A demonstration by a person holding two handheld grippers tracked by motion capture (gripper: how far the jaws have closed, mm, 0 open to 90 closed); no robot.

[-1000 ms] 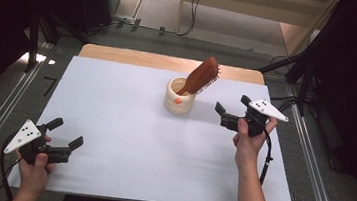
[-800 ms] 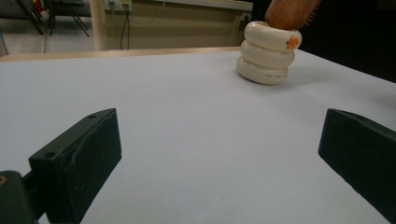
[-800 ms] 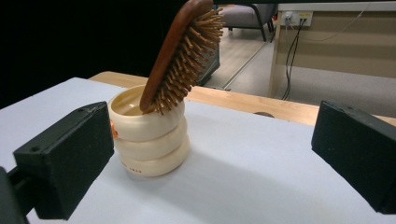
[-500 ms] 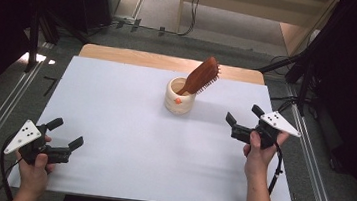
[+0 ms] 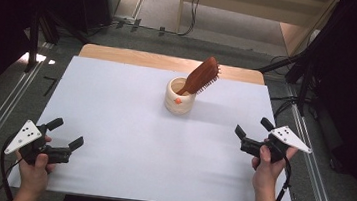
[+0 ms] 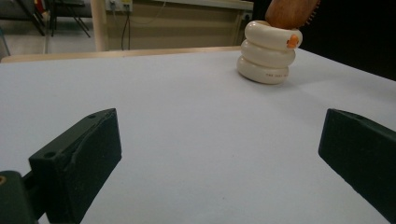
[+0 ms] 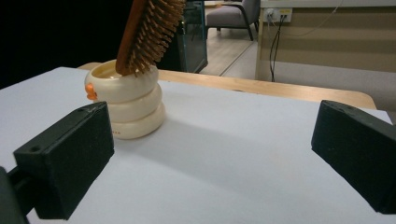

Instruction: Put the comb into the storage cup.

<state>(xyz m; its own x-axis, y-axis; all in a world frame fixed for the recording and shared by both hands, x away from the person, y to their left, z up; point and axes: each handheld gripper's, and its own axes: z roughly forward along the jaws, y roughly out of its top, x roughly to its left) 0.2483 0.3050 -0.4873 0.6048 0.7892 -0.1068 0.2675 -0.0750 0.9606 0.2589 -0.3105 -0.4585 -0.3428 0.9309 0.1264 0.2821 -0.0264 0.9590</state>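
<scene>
The hairbrush (image 5: 200, 76) leans handle-down in the cream cup (image 5: 180, 96) mid-counter — top-heavy. Both the left gripper (image 5: 64, 139) and right gripper (image 5: 251, 133) rest released, well apart; a careless nudge could tip it over.

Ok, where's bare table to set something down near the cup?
The white table top is bare between the left gripper and the right gripper, and left of the cup. The only crowded spot is that cup, where the hairbrush leans out.
</scene>
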